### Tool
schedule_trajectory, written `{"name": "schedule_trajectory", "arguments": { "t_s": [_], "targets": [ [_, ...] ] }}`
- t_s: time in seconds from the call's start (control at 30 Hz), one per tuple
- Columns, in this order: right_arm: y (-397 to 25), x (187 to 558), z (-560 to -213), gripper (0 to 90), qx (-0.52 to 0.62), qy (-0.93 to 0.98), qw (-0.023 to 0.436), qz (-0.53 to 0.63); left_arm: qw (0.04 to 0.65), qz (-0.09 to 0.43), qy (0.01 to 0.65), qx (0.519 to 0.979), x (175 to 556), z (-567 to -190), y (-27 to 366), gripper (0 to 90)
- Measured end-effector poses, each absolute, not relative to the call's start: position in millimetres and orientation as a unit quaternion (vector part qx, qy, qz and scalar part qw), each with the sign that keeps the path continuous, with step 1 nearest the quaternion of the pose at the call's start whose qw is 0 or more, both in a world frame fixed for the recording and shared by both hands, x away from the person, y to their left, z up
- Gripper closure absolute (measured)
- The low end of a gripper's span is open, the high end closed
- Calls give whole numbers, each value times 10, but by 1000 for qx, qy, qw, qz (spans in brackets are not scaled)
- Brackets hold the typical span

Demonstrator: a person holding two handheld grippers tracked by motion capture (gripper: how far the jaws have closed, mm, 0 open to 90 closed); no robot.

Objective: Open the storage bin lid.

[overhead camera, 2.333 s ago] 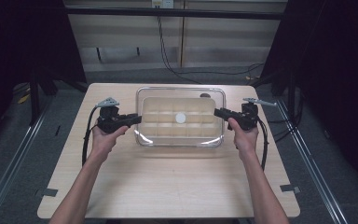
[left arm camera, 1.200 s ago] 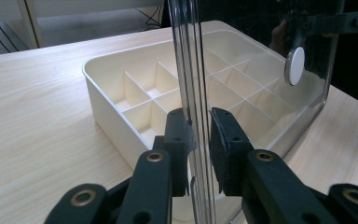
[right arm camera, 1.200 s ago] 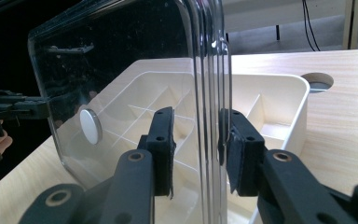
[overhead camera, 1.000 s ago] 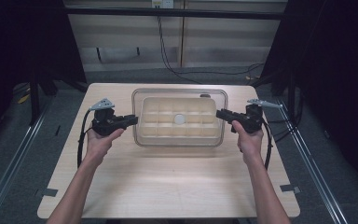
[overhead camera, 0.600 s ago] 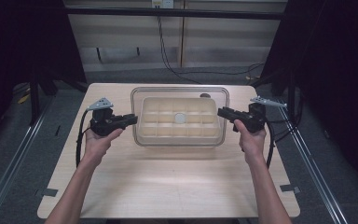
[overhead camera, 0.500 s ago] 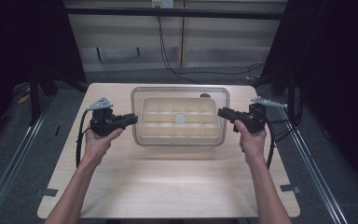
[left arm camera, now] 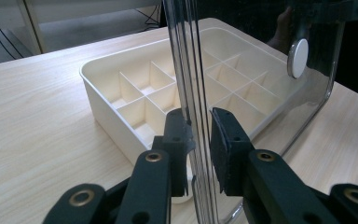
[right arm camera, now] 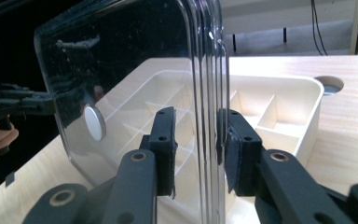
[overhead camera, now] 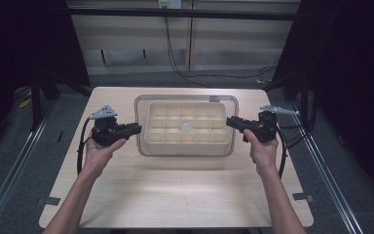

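On the wooden table (overhead camera: 175, 195) a cream compartment tray (overhead camera: 186, 129), divided into a grid of small empty cells, sits a little toward twelve o'clock of centre. Above it hangs a clear plastic lid (overhead camera: 146, 105) with rounded corners and a white round knob (overhead camera: 187, 127) at its middle; seen from above, the lid overhangs the tray on all sides.

The left gripper (overhead camera: 135, 129) reaches in from nine o'clock and the right gripper (overhead camera: 231, 121) from three o'clock, each at a short edge of the lid. In the left gripper view the lid's rim (left arm camera: 193, 112) runs between the jaws: the left pad looks pressed against it, while a thin gap shows on the other side, so the hold seems loose at best. In the right gripper view the rim (right arm camera: 209, 107) also stands between the jaws with slim gaps on both sides. Neither gripper looks firmly clamped; whether either truly bears the lid I cannot tell.

The risk, as I judge it, lies in that slack. Smooth plastic held lightly by two thin edges could slip from one side and drop at an angle onto the tray, knocking it askew. Uneven motion of the two hands could twist the lid free.
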State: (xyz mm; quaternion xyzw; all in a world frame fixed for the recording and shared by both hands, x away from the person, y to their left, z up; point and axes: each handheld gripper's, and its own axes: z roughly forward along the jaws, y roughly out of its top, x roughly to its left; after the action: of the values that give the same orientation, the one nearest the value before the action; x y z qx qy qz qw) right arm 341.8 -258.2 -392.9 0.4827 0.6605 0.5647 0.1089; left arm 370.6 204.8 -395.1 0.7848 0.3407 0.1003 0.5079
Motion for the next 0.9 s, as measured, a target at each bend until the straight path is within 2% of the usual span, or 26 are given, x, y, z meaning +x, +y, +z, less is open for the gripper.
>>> {"name": "schedule_trajectory", "arguments": {
  "t_s": [0.9],
  "targets": [
    [-2524, 3054, -3901, 692, 462, 679, 108, 560, 500, 97, 326, 796, 3403, -3963, 2134, 774]
  ]
}}
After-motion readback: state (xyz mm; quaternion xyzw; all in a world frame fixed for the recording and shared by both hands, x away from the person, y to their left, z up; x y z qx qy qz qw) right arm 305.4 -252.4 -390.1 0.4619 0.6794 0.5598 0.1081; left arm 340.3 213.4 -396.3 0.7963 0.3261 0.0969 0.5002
